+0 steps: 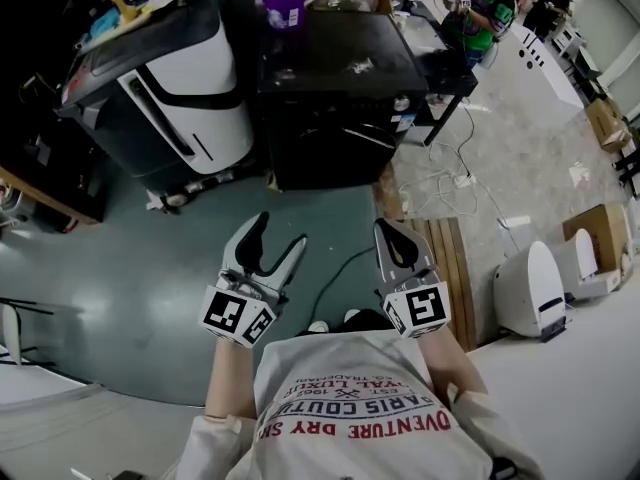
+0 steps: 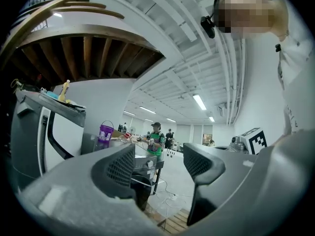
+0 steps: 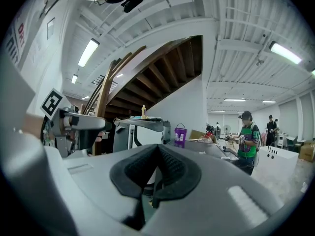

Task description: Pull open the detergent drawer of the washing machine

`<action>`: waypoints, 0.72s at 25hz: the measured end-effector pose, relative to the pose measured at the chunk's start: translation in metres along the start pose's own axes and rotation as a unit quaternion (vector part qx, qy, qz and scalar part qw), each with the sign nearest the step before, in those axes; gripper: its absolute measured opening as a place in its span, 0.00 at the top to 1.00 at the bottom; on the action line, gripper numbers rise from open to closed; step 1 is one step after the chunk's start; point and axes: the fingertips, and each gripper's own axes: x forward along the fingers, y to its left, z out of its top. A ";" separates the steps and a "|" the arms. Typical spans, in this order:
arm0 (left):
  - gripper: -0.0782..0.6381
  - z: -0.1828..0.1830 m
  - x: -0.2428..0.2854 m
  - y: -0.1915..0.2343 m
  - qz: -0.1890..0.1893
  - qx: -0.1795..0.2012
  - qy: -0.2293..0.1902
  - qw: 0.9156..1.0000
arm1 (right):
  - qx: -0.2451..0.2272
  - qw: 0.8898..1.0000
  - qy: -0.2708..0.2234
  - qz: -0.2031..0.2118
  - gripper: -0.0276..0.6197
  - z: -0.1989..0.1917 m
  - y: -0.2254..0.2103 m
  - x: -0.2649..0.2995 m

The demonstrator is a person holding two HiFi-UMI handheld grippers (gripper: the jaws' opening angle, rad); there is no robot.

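Head view: black washing machine [image 1: 330,133] fronts the person; left gripper [image 1: 280,230] open, right gripper [image 1: 392,230] closed, both empty.

The left gripper [image 1: 278,230] and right gripper [image 1: 392,230] are matt grey plastic with black, finely ribbed pads [image 2: 120,166]. The black washing machine [image 1: 340,68] has a smooth, glossy top, the white appliance [image 1: 200,88] has shiny plastic panels, and the purple tub [image 1: 284,4] is plastic. The floor [image 1: 150,268] is smooth with a dull sheen, the slatted pallet [image 1: 452,258] is bare wood, and the T-shirt [image 1: 350,388] is printed cloth.
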 end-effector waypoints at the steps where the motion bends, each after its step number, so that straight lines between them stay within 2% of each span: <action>1: 0.47 -0.003 -0.001 0.004 0.003 -0.001 0.004 1.000 | 0.000 1.000 0.002 0.000 0.96 -0.002 0.001 0.003; 9: 0.47 -0.030 0.025 0.045 0.030 -0.007 0.030 0.999 | 0.016 1.000 0.018 0.018 0.96 -0.027 -0.017 0.051; 14: 0.47 -0.042 0.073 0.072 0.047 0.010 0.045 0.998 | 0.027 0.999 0.015 0.038 0.96 -0.039 -0.054 0.107; 18: 0.47 -0.033 0.130 0.104 0.067 0.008 0.043 0.997 | 0.025 0.998 0.010 0.057 0.96 -0.036 -0.095 0.162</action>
